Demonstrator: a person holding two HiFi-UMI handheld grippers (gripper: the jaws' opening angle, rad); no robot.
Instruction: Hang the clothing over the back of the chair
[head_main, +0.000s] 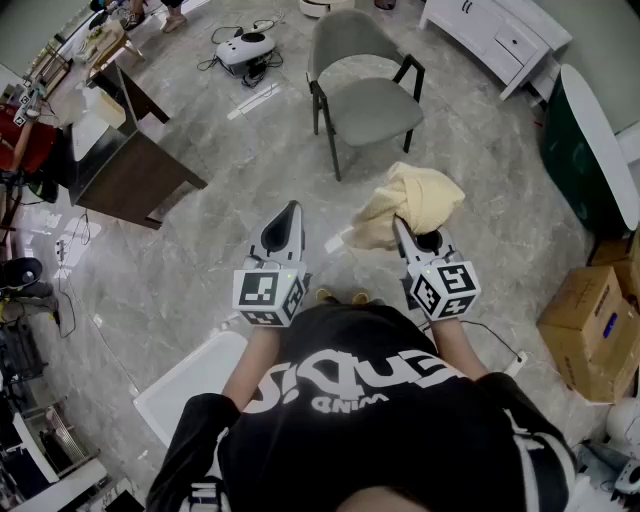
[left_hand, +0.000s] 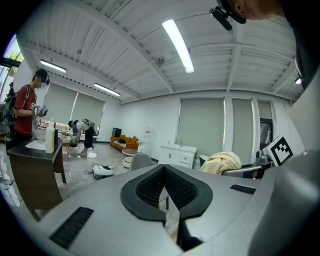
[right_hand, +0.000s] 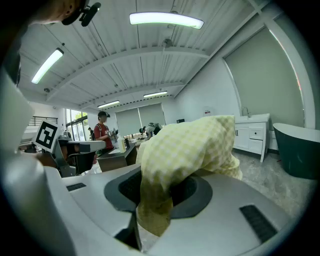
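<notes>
Nearest: black shirt with white print, upside down from here, not read with confidence; left gripper has jaws pressed together with nothing between them, held level beside the other, probably kept free to spread the fabric later; right gripper pinches the cloth – pale yellow check, bunched above the jaws and spilling over them, held clear of the floor; the grip looks chosen for carrying, not for draping; chair stands well apart ahead, its back on the far side, nothing hung on it – task judged at the carry stage; box at right bears a blue label, too small to read.
</notes>
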